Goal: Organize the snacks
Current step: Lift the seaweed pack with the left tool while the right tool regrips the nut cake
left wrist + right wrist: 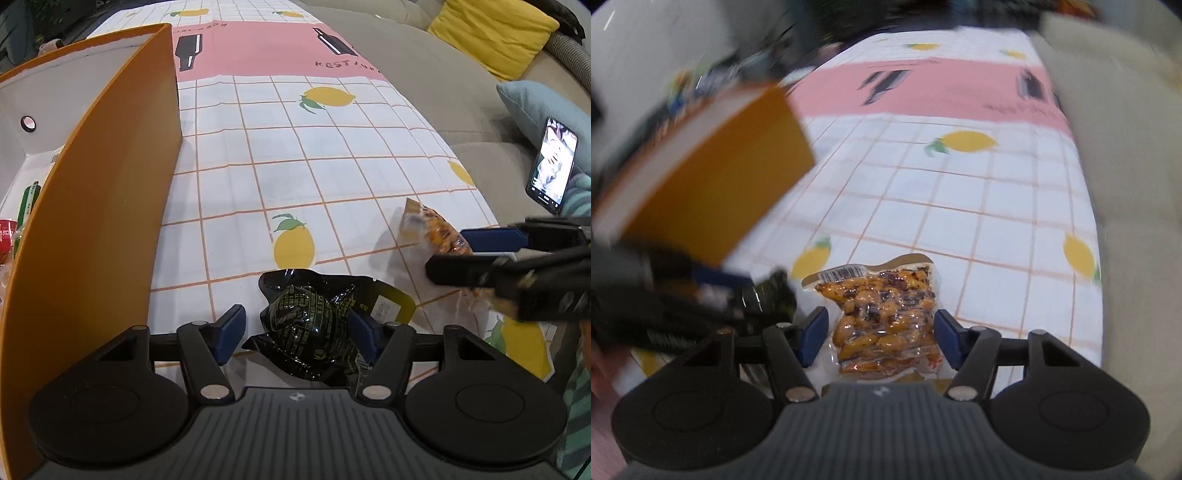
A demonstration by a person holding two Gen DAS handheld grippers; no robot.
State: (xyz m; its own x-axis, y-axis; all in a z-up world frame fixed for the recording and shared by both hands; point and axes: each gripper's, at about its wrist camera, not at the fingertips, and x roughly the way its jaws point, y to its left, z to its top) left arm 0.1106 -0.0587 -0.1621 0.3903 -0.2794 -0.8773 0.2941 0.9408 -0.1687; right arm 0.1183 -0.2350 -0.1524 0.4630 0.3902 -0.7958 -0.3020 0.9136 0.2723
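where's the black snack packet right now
In the left wrist view the black snack packet lies on the lemon tablecloth between the left gripper's open fingers, right of the orange box.

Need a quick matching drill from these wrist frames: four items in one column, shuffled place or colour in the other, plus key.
1. black snack packet
2. clear pack of orange snacks
3. orange box
4. phone

A. propped by the cushions at the right edge of the left wrist view
B. between the left gripper jaws
C. between the right gripper jaws
D. standing at the table's left side

Pairs: 1-B, 2-C, 3-D, 4-A
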